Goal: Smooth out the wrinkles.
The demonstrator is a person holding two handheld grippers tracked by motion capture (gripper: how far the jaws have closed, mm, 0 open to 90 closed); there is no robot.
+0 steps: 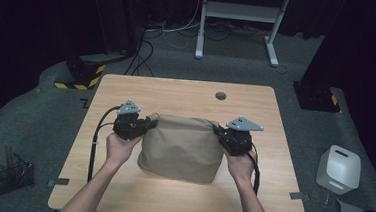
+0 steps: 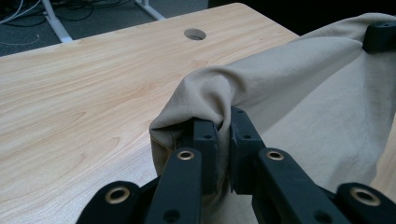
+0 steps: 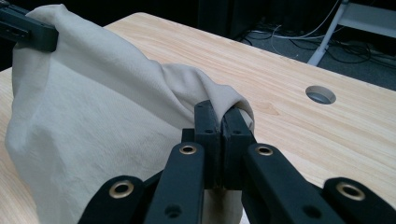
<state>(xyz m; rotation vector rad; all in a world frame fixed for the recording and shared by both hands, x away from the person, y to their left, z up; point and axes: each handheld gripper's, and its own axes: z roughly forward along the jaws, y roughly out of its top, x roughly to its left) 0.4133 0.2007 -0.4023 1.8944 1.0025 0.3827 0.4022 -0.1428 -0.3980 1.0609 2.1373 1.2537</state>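
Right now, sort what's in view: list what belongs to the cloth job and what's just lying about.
In the job:
beige cloth
left gripper
right gripper
wooden table

Lying about:
wire basket on the floor
white box on the floor
desk frame behind

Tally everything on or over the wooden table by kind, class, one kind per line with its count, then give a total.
Beige cloth, pinched at two corners: 1
Black grippers, left gripper and right gripper, each shut on the cloth: 2
Round cable hole in the table: 1
Total: 4
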